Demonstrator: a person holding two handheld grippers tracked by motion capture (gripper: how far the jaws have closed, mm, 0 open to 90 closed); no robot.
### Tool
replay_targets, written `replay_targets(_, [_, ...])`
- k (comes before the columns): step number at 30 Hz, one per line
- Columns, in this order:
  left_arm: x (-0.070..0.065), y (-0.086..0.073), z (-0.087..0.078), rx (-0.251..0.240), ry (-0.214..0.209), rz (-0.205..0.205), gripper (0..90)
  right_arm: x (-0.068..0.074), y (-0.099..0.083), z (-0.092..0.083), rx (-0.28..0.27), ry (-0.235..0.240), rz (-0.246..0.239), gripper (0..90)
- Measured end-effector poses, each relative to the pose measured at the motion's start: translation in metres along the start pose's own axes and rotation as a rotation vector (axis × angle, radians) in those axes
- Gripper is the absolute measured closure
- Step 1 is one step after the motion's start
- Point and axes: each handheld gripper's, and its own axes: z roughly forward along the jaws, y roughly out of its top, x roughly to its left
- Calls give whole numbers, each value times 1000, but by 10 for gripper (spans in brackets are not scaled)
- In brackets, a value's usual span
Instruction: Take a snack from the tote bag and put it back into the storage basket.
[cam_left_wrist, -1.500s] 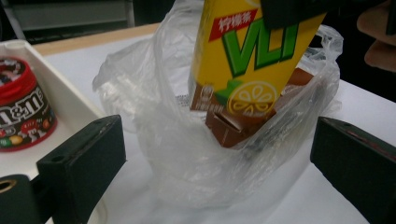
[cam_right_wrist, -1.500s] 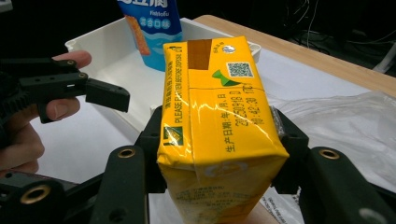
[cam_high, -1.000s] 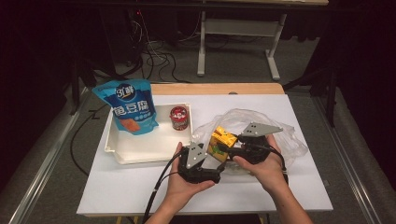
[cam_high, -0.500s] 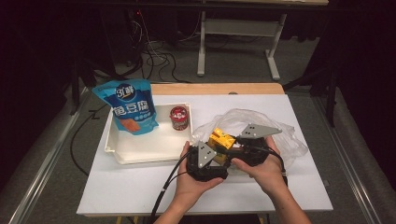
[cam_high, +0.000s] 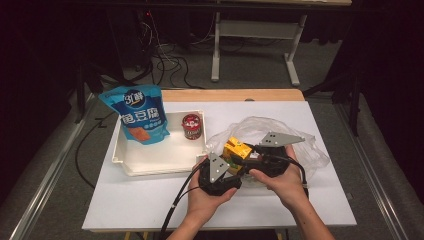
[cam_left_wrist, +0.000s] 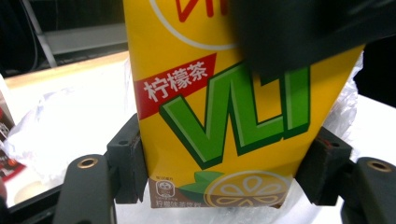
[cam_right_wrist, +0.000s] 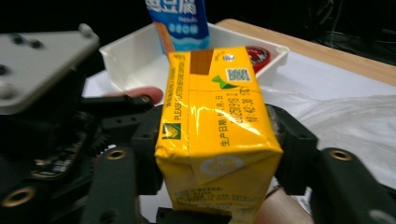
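Note:
A yellow lemon tea carton (cam_high: 235, 149) hangs just above the table, in front of a clear plastic bag (cam_high: 307, 150). My left gripper (cam_high: 231, 164) comes at it from the lower left. In the left gripper view its jaws have just been closing, and both pads (cam_left_wrist: 128, 163) now press the sides of the carton (cam_left_wrist: 210, 116), so that gripper (cam_left_wrist: 229, 170) is shut on it. My right gripper (cam_high: 246, 156) reaches in from the right. In the right gripper view its jaws have just been opening around the carton (cam_right_wrist: 215, 121), and that gripper (cam_right_wrist: 217, 154) stands open close beside it.
A white tray (cam_high: 160, 162) sits at the left of the white table (cam_high: 150, 205). It holds an upright blue snack pouch (cam_high: 140, 115) and a red can (cam_high: 192, 126). The crumpled plastic bag spreads to the right behind both hands.
My left gripper has moved right, up to the carton, and its jaws have come in around it. The right hand has stayed where it was, still at the carton.

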Motion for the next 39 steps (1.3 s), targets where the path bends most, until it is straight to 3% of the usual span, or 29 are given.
replay_targets(5, [9,-4,-6,-2,21,-10,315,-7,-1,-12,-40,22,19,267])
replay_targets(9, [12,-4,-11,1,28,-4,315,-7,-4,-17,-53,39,6,232])
replay_targets(16, [24,-4,-21,-19,52,-38,315,-11,-7,-27,-81,16,28,230])
replay_targets(23, [43,-5,-40,-39,100,-58,315,-25,-25,-38,-91,-41,66,237])
replay_targets(39, [85,-17,-61,-49,202,-108,315,-36,-64,-55,-83,-98,84,252])
